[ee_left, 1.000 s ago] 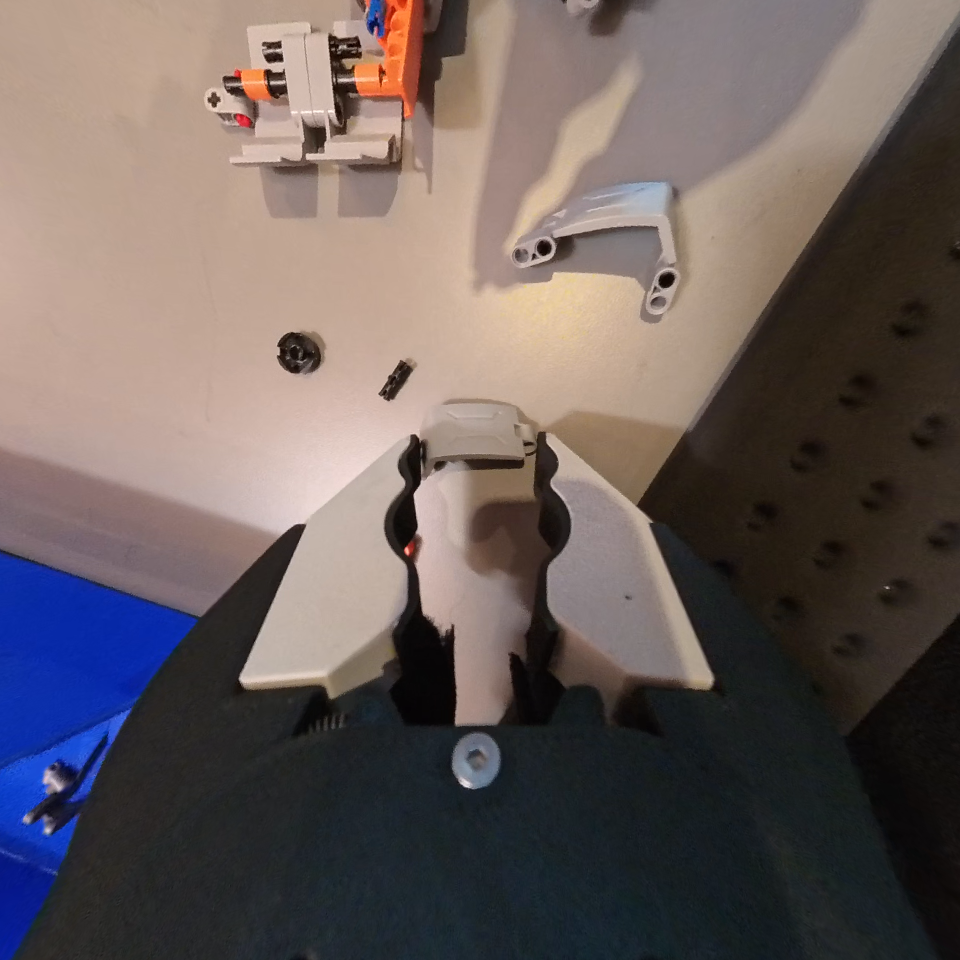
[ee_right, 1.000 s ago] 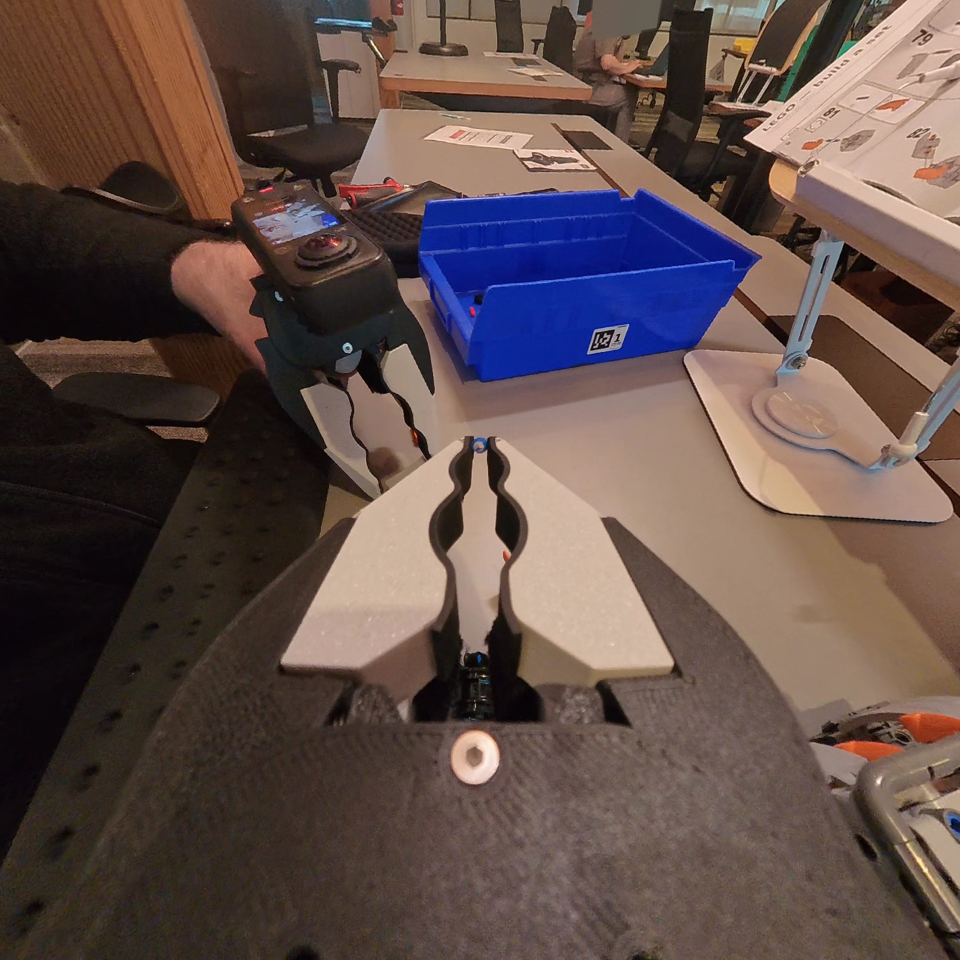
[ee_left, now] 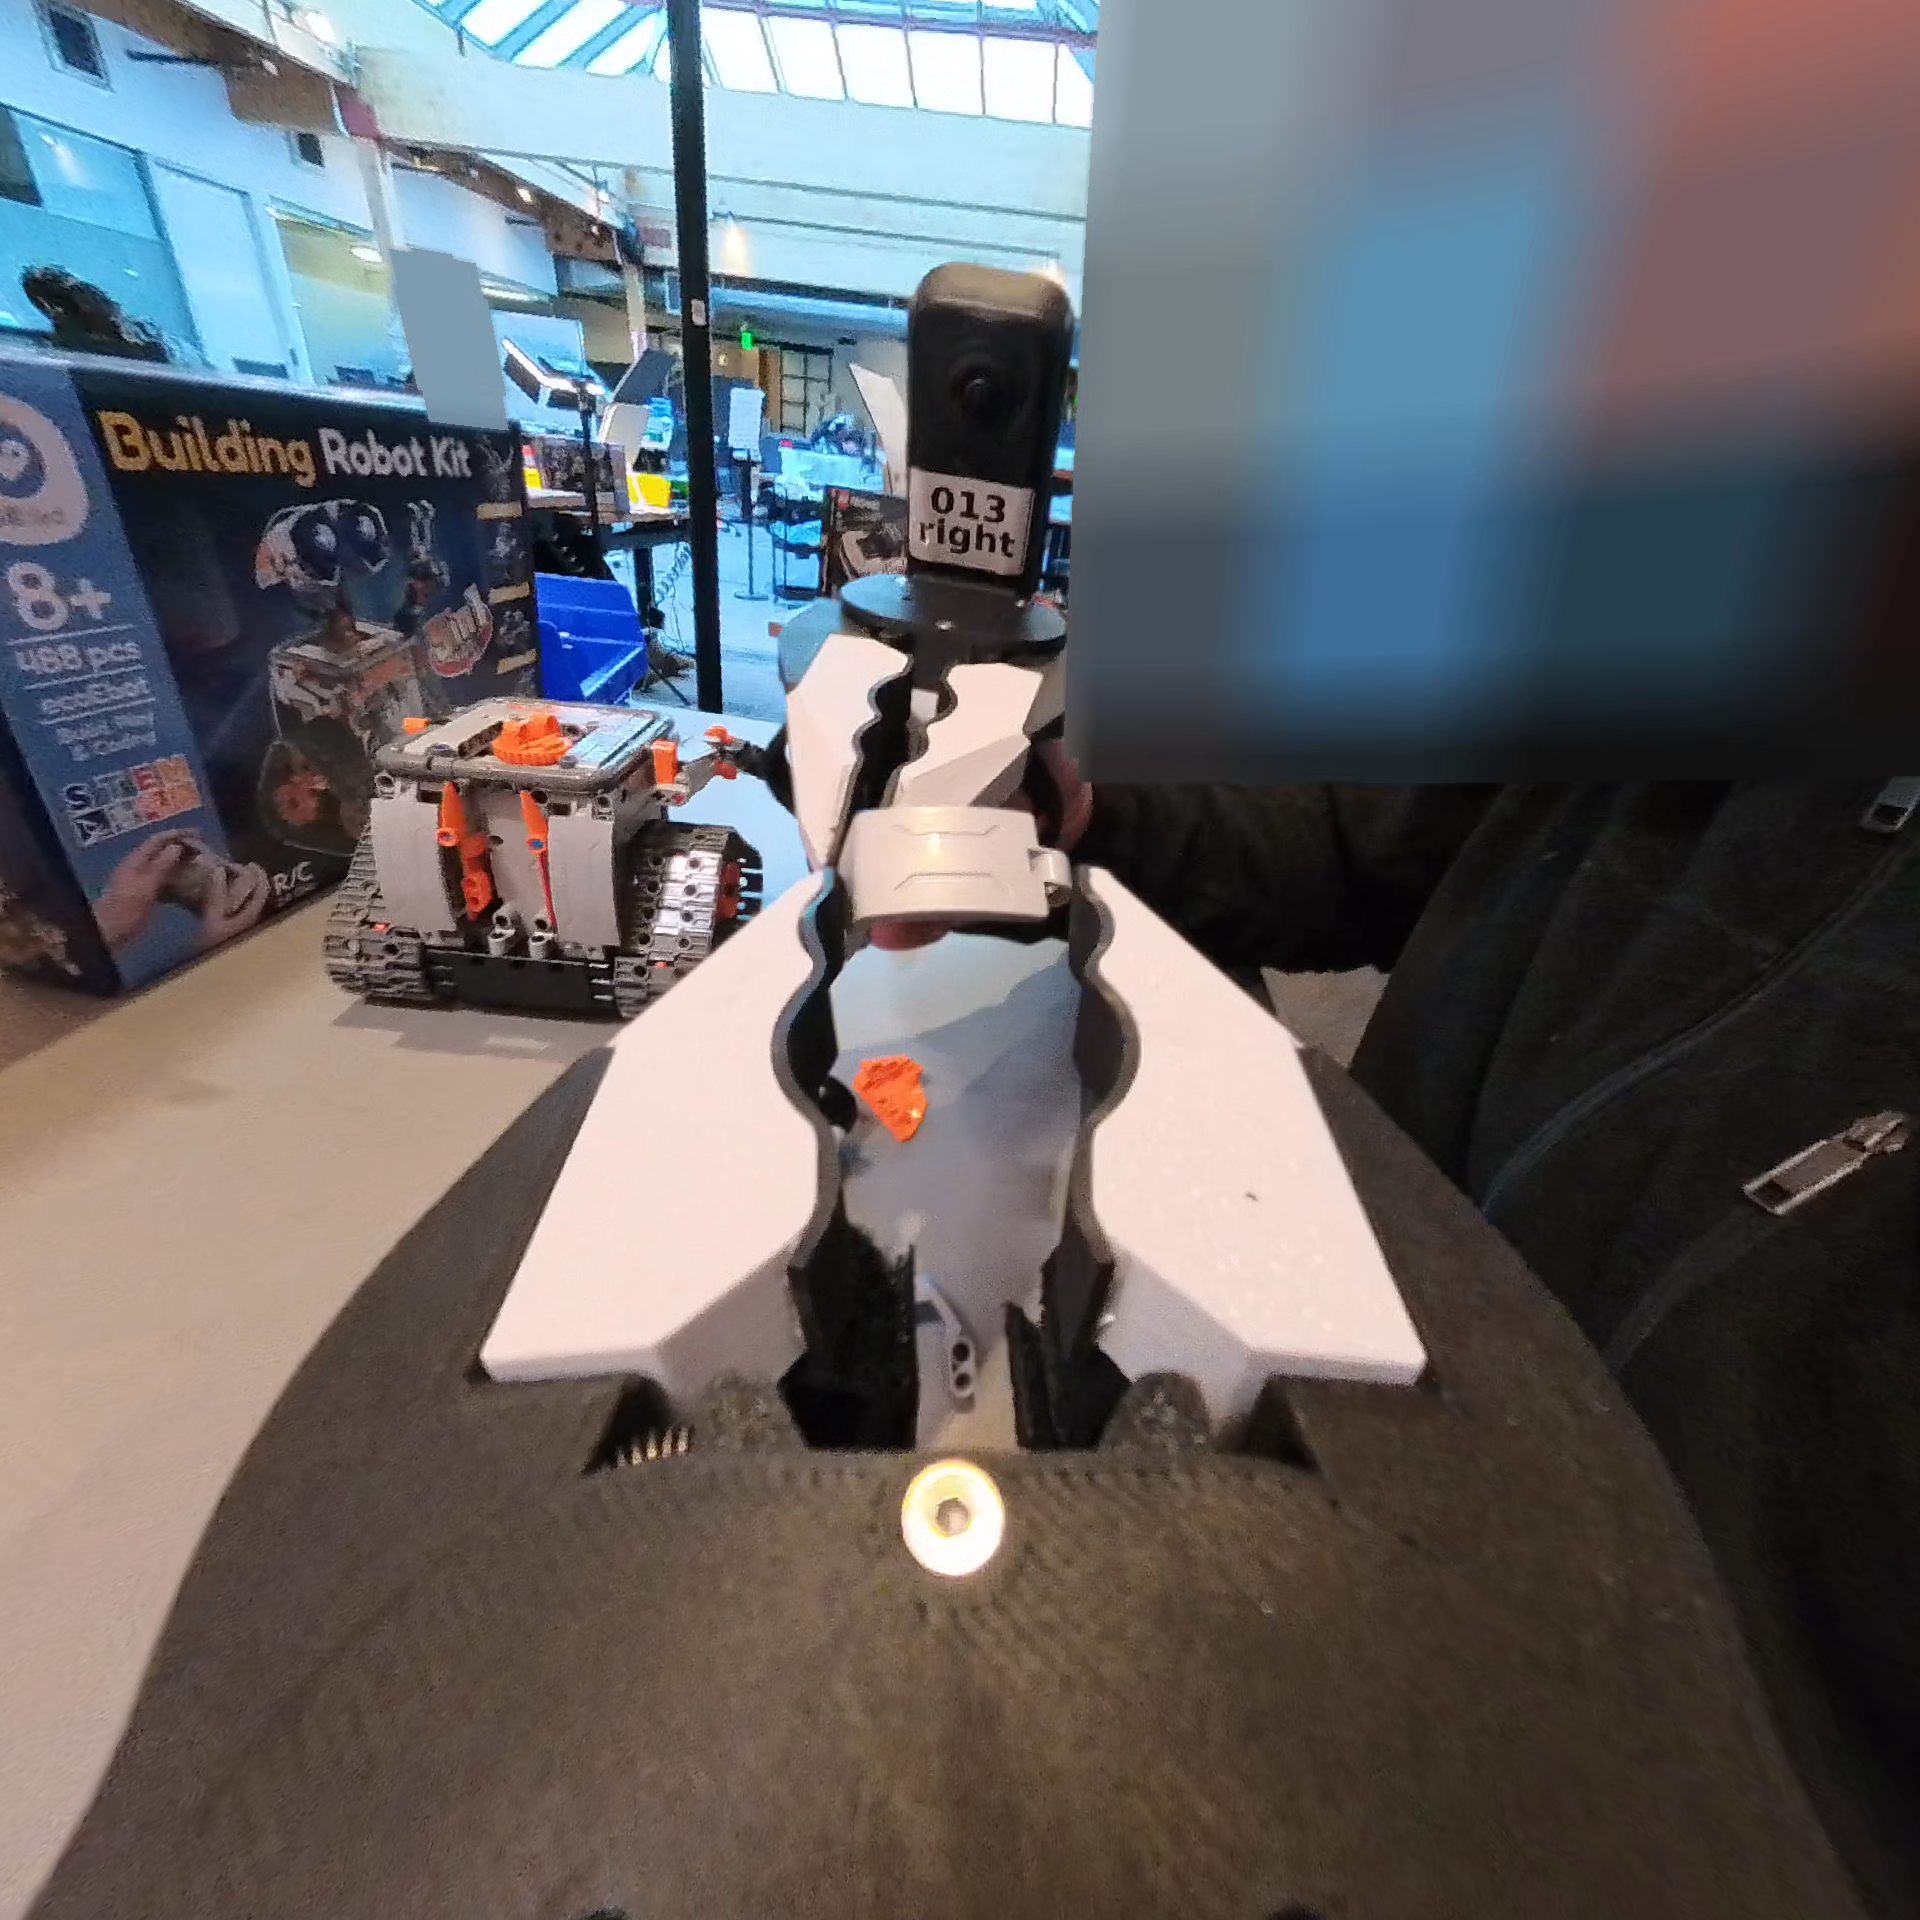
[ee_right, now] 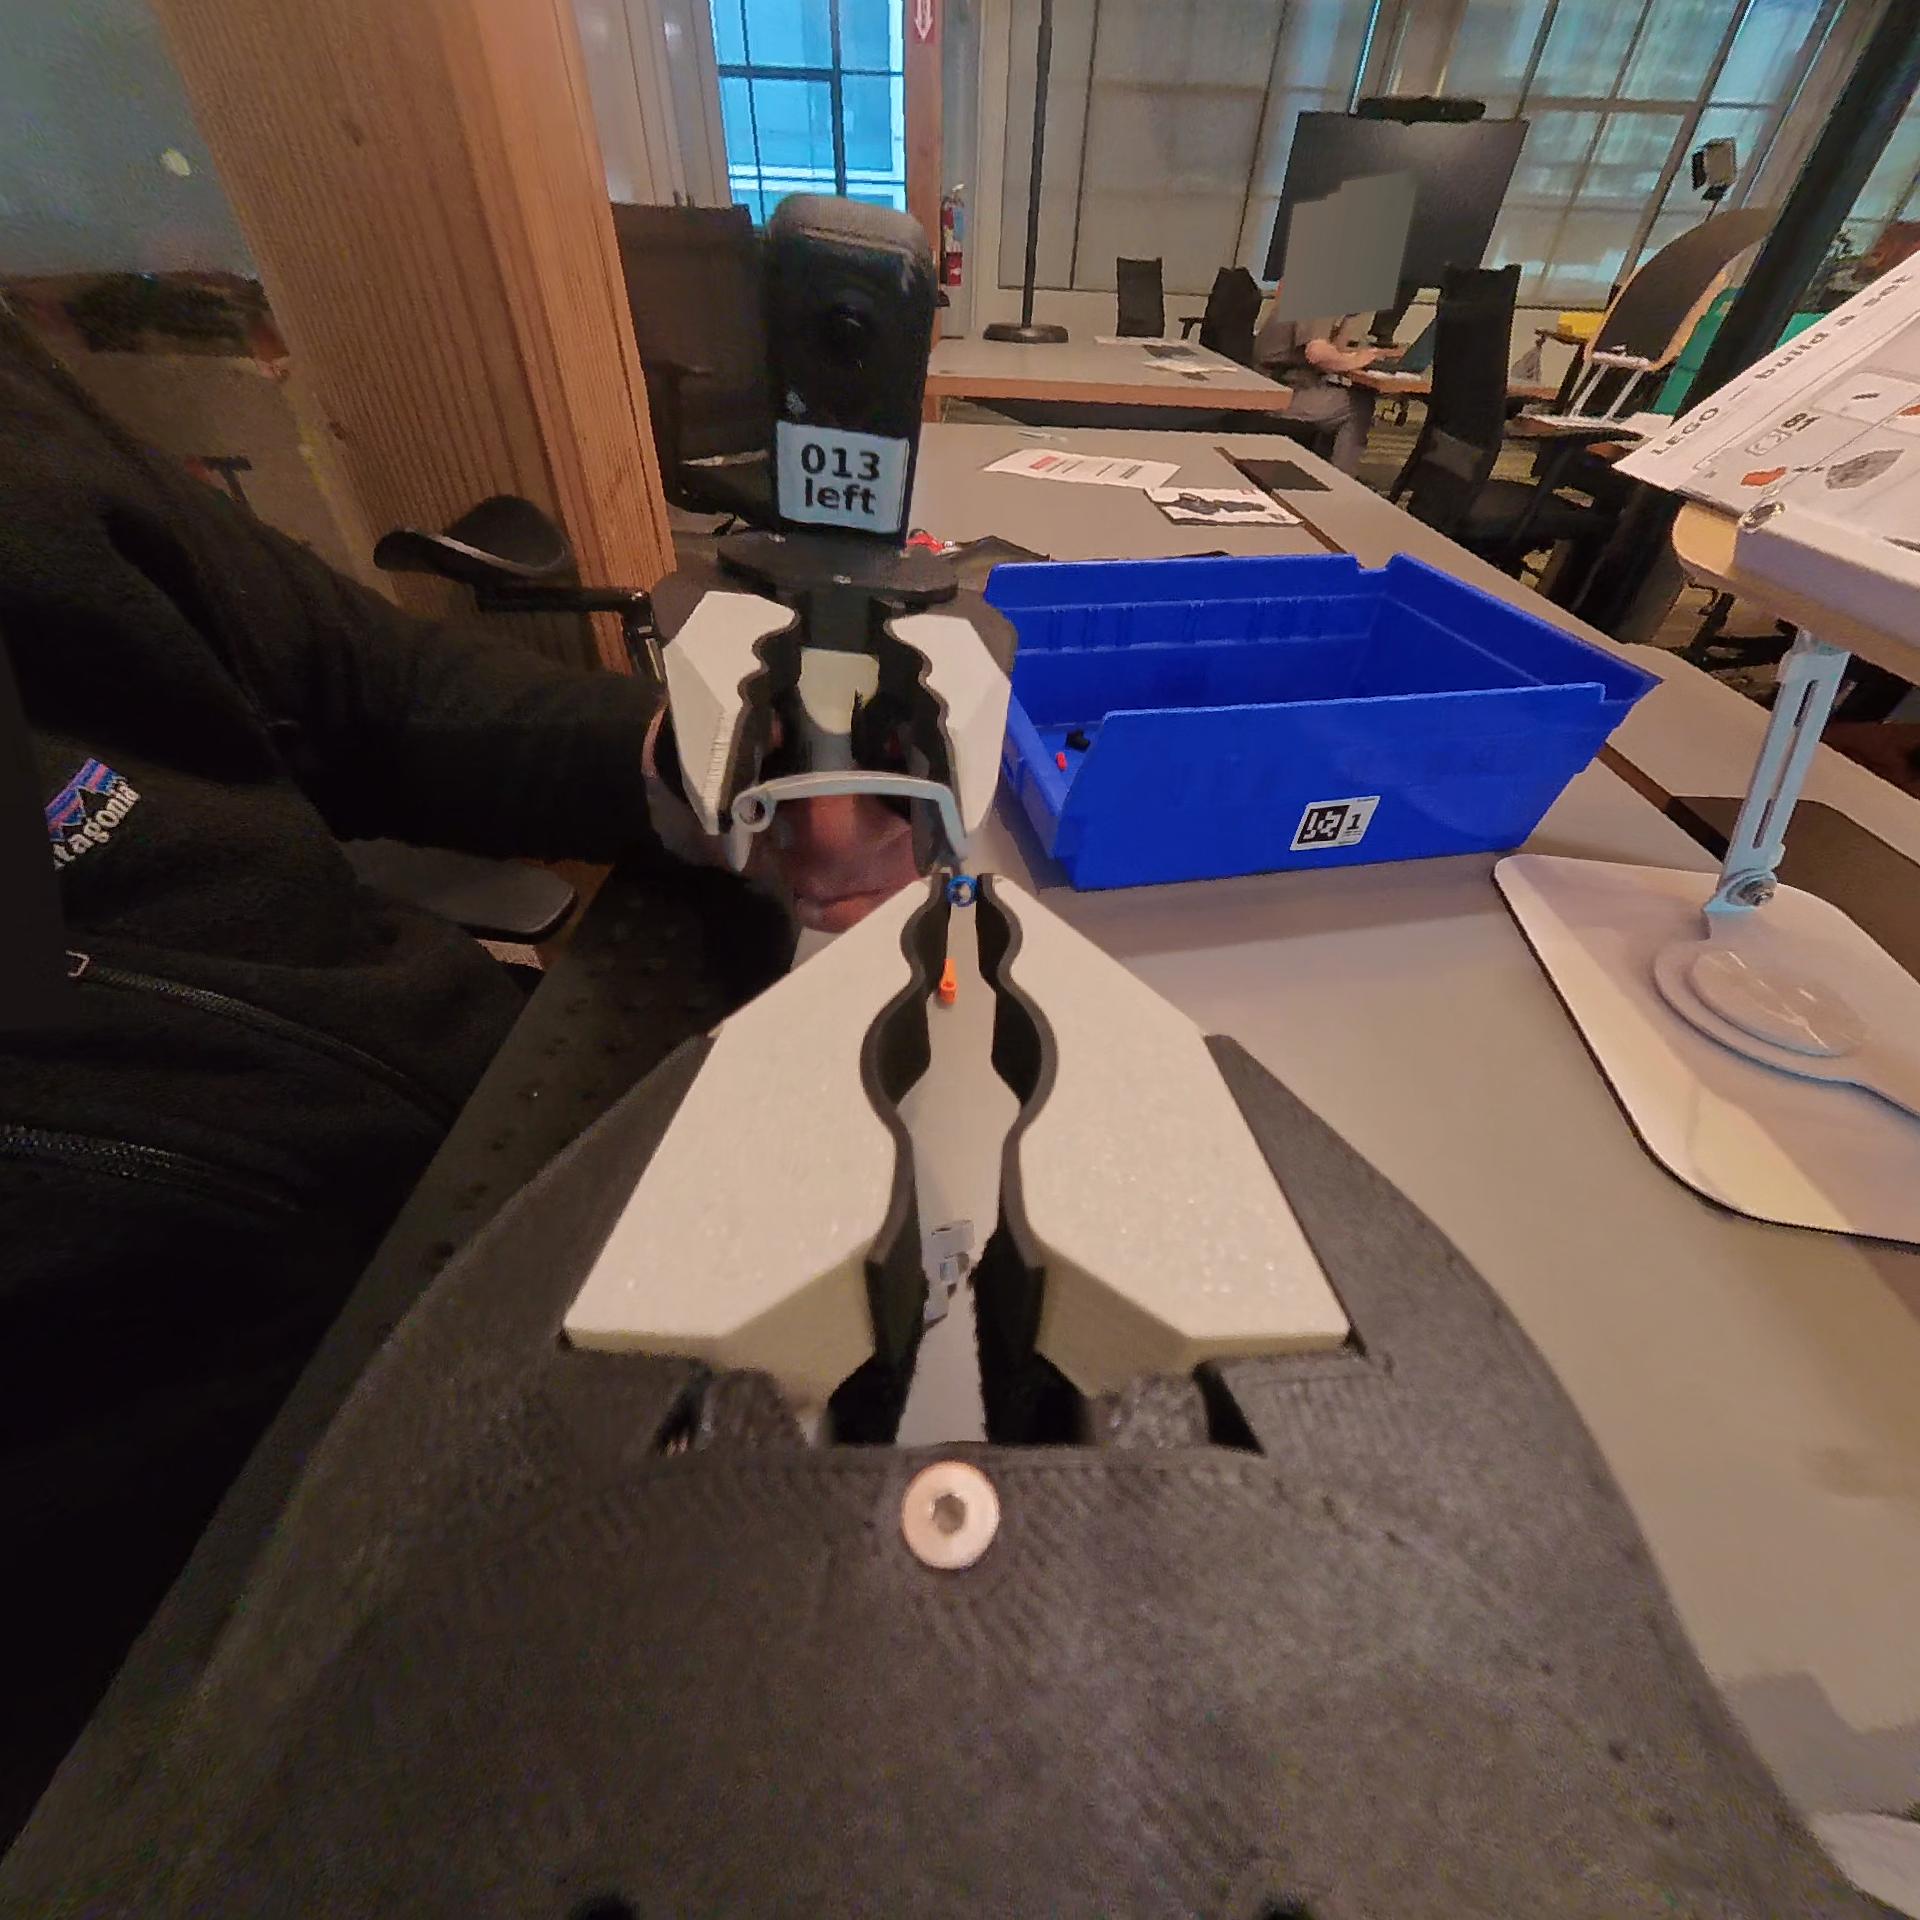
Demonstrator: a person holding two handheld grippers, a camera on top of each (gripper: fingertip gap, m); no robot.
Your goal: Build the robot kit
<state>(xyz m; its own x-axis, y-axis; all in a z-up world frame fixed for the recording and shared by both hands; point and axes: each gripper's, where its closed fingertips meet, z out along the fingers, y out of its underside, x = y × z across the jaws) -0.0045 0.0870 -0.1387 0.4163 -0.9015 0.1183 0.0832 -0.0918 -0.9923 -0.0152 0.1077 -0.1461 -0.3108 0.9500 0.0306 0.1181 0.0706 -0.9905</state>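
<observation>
Left gripper (ee_left: 951,883), white 2-finger jaws on a black body: closed on a curved light-grey plastic panel piece (ee_left: 940,868), which spans the fingertips crosswise at 12 o'clock in the left wrist view. In the right wrist view the same panel (ee_right: 842,795) appears edge-on as a thin arc across the tips of the left gripper (ee_right: 847,800).

Right gripper (ee_right: 963,891), same build: jaws nearly together, pinching a small blue ring-shaped pin (ee_right: 962,890) at the fingertips. The pin sits just beside the panel's end at 12 o'clock; contact cannot be determined. From the left wrist view, the right gripper (ee_left: 831,857) stands directly behind the panel, tips pointing down.

On the grey tabletop (ee_left: 208,1143): a small orange plastic piece (ee_left: 890,1096) visible between the left fingers, and a tracked grey, black and orange brick-built vehicle (ee_left: 540,862) at 10 o'clock, with a printed kit box (ee_left: 156,644) beside it at 9 o'clock. In the right wrist view, an open blue plastic bin (ee_right: 1299,727) lies at 1 o'clock and a white stand base (ee_right: 1714,1039) at 3 o'clock. A person's dark fleece sleeve (ee_right: 364,707) extends from 9 o'clock.
</observation>
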